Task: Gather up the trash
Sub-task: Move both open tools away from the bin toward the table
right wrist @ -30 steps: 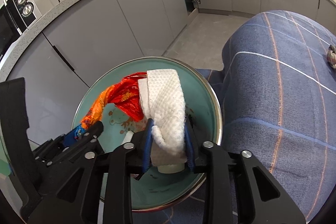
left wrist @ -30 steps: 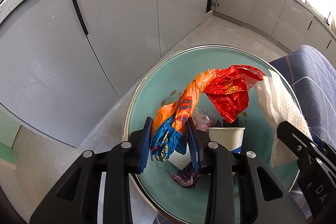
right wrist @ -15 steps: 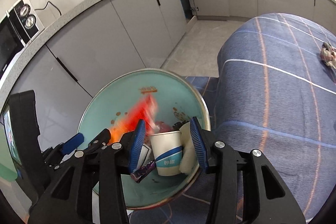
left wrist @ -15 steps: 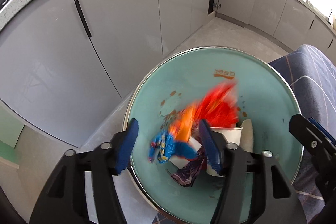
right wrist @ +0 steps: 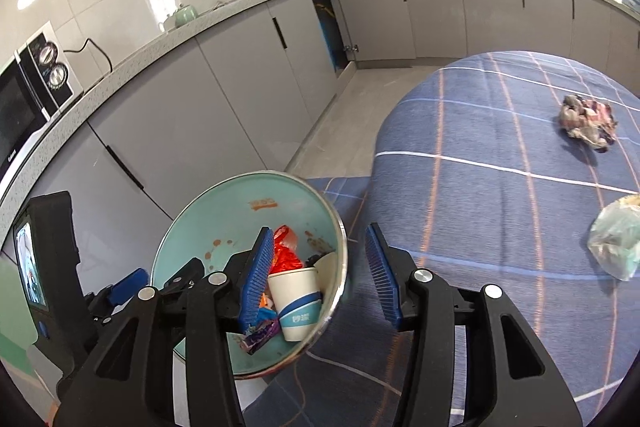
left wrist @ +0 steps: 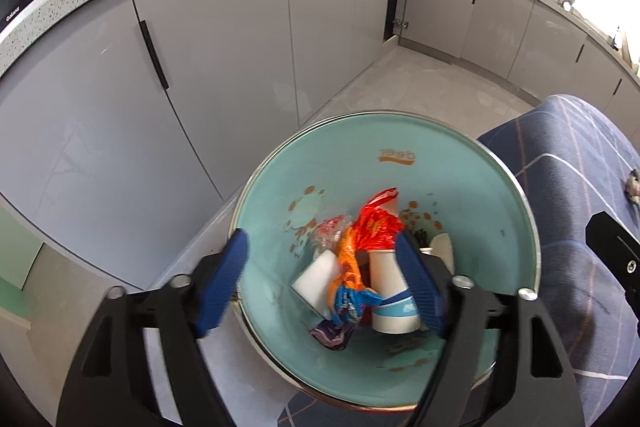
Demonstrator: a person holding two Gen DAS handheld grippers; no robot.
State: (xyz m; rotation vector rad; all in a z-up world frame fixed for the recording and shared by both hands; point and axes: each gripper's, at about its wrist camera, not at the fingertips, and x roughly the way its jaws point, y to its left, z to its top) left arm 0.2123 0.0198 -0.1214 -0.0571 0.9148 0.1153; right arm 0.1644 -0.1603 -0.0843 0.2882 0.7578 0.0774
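We're over the teal bin (left wrist: 472, 187) w/ both tools; left gripper (left wrist: 324, 283) has its blue pads spread wide, nothing between them, hovering above the bin's mouth; right gripper (right wrist: 320, 275) likewise released, jaws apart, empty, sitting over the bin's right rim & the edge of the blue plaid cloth (right wrist: 500, 187). Inside the bin: red-orange snack wrapper (left wrist: 368, 231) draped across the pile, its blue end low near a purple wrapper (left wrist: 332, 333); white paper cup w/ blue band (left wrist: 390, 291) lying tilted beside it; a white block (left wrist: 316, 273) to the left; a bit of white tissue (left wrist: 442, 247) tucked at the right wall. Out on the cloth, well apart from the bin: a crumpled multicolour wrapper (right wrist: 588, 123) & a pale green plastic bag (right wrist: 616, 239) near the right edge. Grey cabinets (left wrist: 200, 67) run behind; microwave (right wrist: 24, 99) on the counter at left.
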